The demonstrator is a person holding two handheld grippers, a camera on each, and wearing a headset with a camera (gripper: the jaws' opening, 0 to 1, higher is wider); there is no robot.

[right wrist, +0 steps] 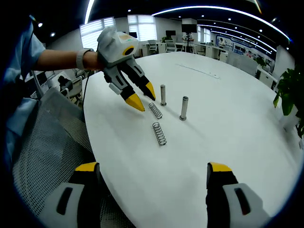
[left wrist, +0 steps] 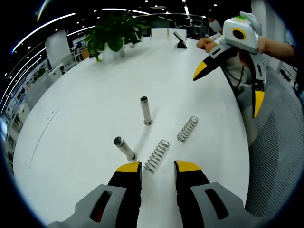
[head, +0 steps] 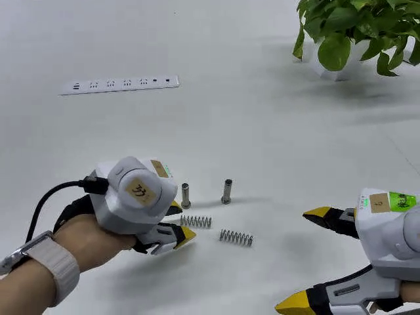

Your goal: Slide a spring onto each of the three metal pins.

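Springs of thin silvery steel wire lie on their sides on the white worktop toward its near edge. The nearer spring is just in front of the first pin, a short upright cylinder of grey metal. The farther spring is beside it, in front of the matching second pin. I judge them featherlight, ready to roll, and apt to squash or shoot away under a hard pinch. So I would take one gently across its coils near one end, leaving the other end's bore free for the pin's top. My left tongs are spread a little and pinch nothing; the nearer spring's end sits just at their mouth, and I cannot tell whether it touches. My right tongs gape wide and empty at the near edge, well apart from both springs.
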